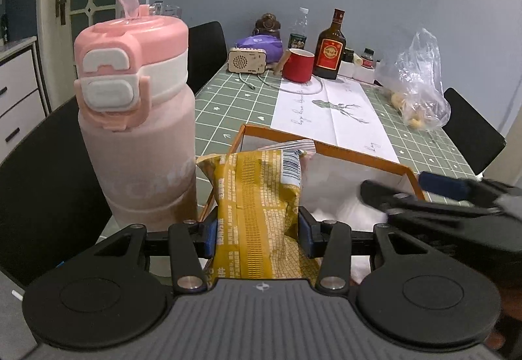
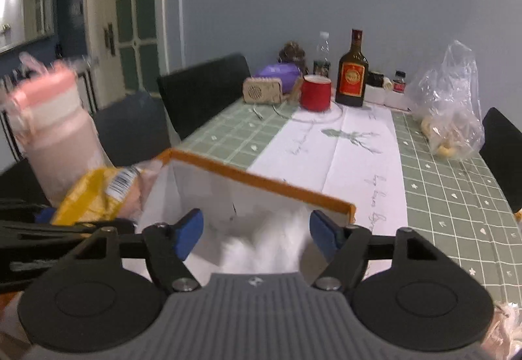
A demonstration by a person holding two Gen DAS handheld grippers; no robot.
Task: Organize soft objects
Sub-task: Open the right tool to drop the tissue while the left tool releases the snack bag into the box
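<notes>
Risk, left to right: the pink water bottle stands just beside the orange-rimmed box, so lowering the yellow snack packet could nudge it, and the packet's top edge leans on the box rim and may snag rather than drop in. Left gripper is pinching the packet by its middle, pads pressed on both sides, packet at the box's left corner. Right gripper has its jaws spread with nothing pinched, over something white and soft inside the box; too blurred to name.
</notes>
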